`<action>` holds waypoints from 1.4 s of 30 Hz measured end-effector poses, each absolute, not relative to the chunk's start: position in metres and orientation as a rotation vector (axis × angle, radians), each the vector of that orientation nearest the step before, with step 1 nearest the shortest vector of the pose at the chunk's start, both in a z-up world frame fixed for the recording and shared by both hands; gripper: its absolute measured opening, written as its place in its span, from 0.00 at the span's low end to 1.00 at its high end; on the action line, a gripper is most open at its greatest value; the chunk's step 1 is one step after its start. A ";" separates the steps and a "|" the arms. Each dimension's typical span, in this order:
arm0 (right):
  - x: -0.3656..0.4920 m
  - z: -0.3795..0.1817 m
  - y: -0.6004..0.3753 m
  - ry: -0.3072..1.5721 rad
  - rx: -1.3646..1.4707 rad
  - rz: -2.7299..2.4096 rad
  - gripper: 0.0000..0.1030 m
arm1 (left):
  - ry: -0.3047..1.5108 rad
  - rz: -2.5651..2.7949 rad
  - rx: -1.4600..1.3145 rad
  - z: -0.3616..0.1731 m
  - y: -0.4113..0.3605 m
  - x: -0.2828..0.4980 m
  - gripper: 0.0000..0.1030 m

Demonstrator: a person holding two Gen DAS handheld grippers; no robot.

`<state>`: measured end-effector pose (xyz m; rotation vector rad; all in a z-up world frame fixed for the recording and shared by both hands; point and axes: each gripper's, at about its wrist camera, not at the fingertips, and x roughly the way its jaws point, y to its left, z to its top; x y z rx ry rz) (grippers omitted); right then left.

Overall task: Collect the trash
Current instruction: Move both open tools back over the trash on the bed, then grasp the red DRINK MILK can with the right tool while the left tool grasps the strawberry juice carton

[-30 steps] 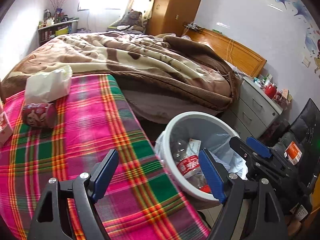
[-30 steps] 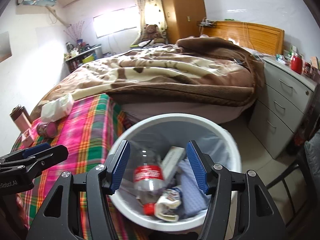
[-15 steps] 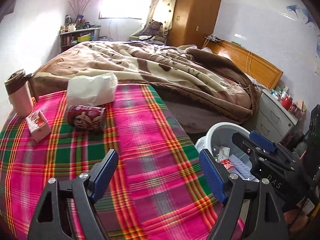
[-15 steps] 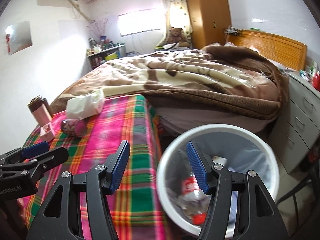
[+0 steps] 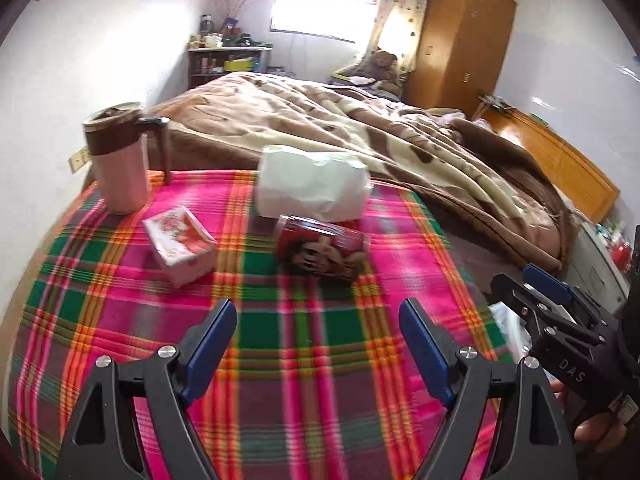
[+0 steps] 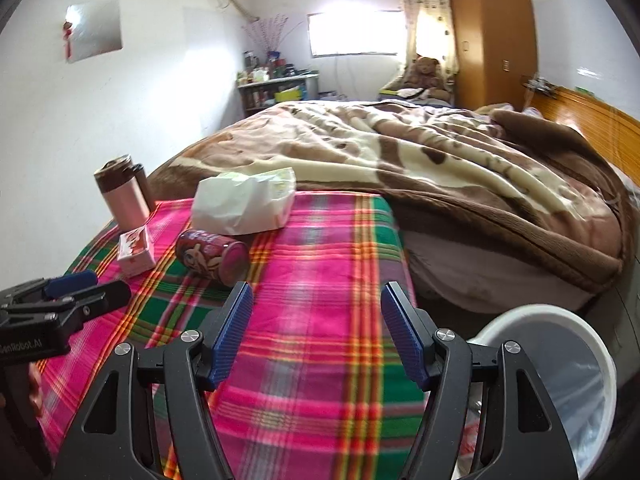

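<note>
- the red printed can (image 5: 322,249) lies on its side on the pink and green plaid cloth (image 5: 304,360), just ahead of my left gripper (image 5: 318,344), whose blue-padded jaws are spread wide with nothing between them.
- a white plastic bag (image 5: 312,188) sits right behind the can, touching or nearly touching it.
- a small red and white carton (image 5: 180,244) lies tilted to the left of the can, apart from it.
- a pink tumbler with a brown lid (image 5: 118,160) stands upright at the far left corner of the cloth.
- my right gripper (image 6: 316,336) hovers over the cloth's right part, jaws wide apart and empty; the can (image 6: 212,256) is ahead and to its left.
- the white trash bin (image 6: 560,364), lined with a grey bag, stands on the floor to the right of the cloth, partly behind my right gripper's finger; its contents are hard to make out.
- a brown and cream blanket (image 6: 420,160) covers the bed beyond the cloth.
</note>
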<state>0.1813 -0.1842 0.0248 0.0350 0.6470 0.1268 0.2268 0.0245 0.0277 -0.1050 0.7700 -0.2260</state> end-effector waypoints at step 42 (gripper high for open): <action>0.280 -0.022 -0.080 0.843 -0.258 0.410 0.76 | 0.982 -0.047 -0.218 -0.049 0.122 0.371 0.86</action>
